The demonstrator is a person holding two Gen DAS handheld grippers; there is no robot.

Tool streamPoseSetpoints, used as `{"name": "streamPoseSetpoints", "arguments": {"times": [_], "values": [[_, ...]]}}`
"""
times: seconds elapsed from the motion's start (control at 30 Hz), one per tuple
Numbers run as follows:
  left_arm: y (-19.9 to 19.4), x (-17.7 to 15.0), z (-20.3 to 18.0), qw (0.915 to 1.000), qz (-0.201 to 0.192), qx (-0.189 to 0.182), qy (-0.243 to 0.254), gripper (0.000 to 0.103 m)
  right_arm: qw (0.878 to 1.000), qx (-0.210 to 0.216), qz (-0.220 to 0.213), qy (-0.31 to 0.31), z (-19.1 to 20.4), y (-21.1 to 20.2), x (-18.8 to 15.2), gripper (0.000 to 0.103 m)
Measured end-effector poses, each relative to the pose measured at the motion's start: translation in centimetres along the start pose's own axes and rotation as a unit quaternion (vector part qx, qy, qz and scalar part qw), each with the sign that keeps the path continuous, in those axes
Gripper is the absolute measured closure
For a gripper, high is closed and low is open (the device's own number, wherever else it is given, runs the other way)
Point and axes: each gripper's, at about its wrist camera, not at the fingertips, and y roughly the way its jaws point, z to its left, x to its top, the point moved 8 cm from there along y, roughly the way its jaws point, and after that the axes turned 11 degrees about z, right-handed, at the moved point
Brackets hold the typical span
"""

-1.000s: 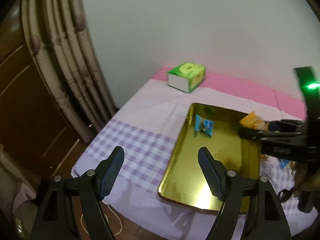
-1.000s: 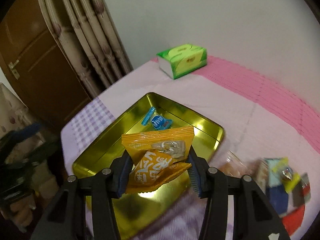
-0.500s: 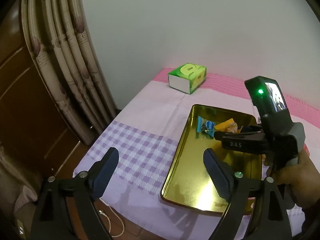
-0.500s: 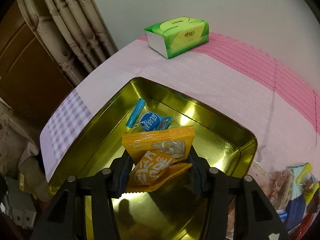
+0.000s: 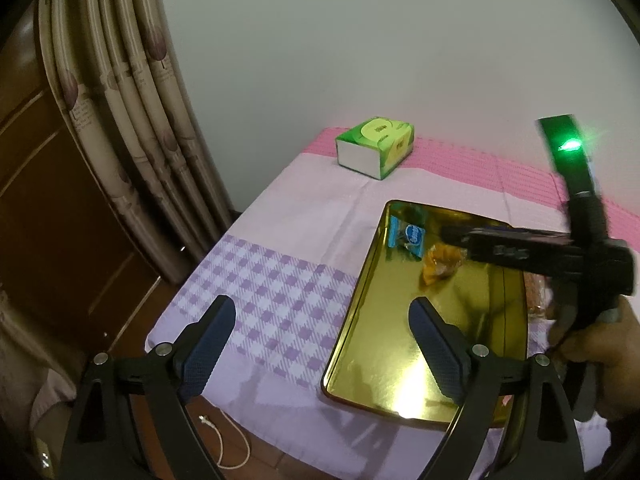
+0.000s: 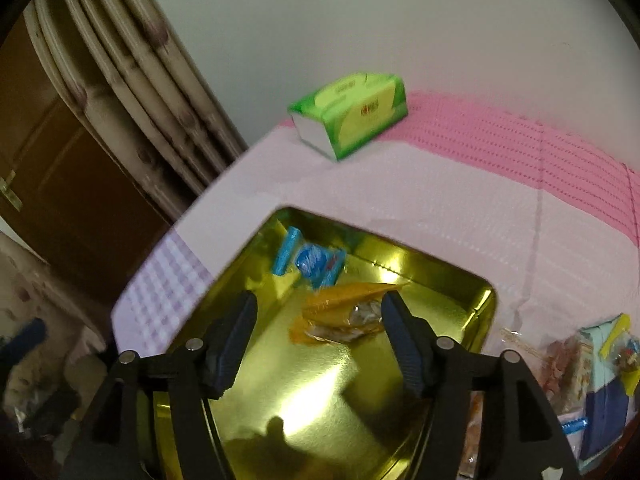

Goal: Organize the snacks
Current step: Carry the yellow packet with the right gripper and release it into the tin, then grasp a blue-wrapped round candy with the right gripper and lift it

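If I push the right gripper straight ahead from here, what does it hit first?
Most likely the orange snack packet, lying in the gold tray directly between the open fingers of the right gripper. The blue candy wrapper lies just past it. Depth is hard to judge.

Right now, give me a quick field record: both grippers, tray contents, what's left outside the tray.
left gripper: open, empty, at the tray's near left edge
right gripper: open, over the tray
gold tray: holds orange snack packet and blue candy wrappers
orange snack packet: lying in tray, between open fingers
outside tray: pile of snack packets to its right; green tissue box at far edge
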Motion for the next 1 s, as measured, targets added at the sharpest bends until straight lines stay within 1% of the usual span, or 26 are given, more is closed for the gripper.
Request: {"name": "streamPoseSetpoints", "arguments": {"times": [0.07,0.1,0.13,0.17,0.23,0.3,0.4,0.53,0.6,0.7,0.77,0.83,0.93,1.0], "values": [[-0.1,0.0,0.0,1.0000,-0.003,0.000,0.001,0.015,1.000,-0.002,-0.016,-0.001,-0.2,-1.6,-0.5,0.041],[-0.1,0.0,-0.1,1.0000,-0.004,-0.001,0.004,0.015,0.999,-0.005,-0.032,-0.001,-0.7,-3.2,-1.3,0.041],[-0.2,-0.1,-0.3,1.0000,-0.004,-0.001,0.008,0.015,0.999,-0.008,-0.041,-0.002,-1.2,-4.3,-2.2,0.041],[-0.2,-0.1,-0.5,0.9999,-0.005,-0.002,0.012,0.015,0.999,-0.019,-0.045,-0.006,-1.9,-5.3,-3.4,0.041],[-0.3,-0.2,-0.7,0.9998,-0.007,-0.005,0.017,0.015,0.998,-0.053,-0.042,-0.018,-3.4,-6.6,-5.6,0.041],[-0.5,-0.3,-1.0,0.9997,-0.008,-0.008,0.023,0.015,0.996,-0.085,-0.028,-0.022,-5.6,-7.6,-8.1,0.041],[-0.6,-0.4,-1.6,0.9994,-0.008,-0.009,0.033,0.015,0.994,-0.111,-0.007,-0.012,-8.9,-8.4,-10.3,0.046],[-0.7,-0.5,-2.2,0.9989,-0.011,-0.005,0.045,0.015,0.992,-0.127,0.010,-0.016,-11.3,-8.3,-10.8,0.052],[-0.6,-0.5,-2.4,0.9986,-0.011,-0.003,0.051,0.015,0.991,-0.134,0.022,-0.016,-12.1,-7.8,-10.9,0.053],[-0.5,-0.6,-2.7,0.9983,-0.011,-0.001,0.057,0.014,0.990,-0.132,0.033,-0.022,-12.5,-7.0,-11.0,0.054],[-0.3,-0.6,-2.8,0.9981,-0.009,0.000,0.061,0.014,0.989,-0.140,0.046,-0.023,-13.0,-6.3,-11.3,0.058],[-0.3,-0.6,-2.7,0.9981,-0.008,0.000,0.060,0.014,0.990,-0.129,0.054,-0.017,-13.4,-5.8,-11.5,0.062],[-0.2,-0.6,-2.7,0.9982,-0.008,0.000,0.059,0.014,0.987,-0.142,0.069,-0.018,-13.9,-5.0,-11.7,0.062],[-0.2,-0.6,-2.7,0.9981,-0.008,0.000,0.060,0.014,0.987,-0.139,0.078,-0.013,-14.1,-4.4,-11.9,0.063]]}}
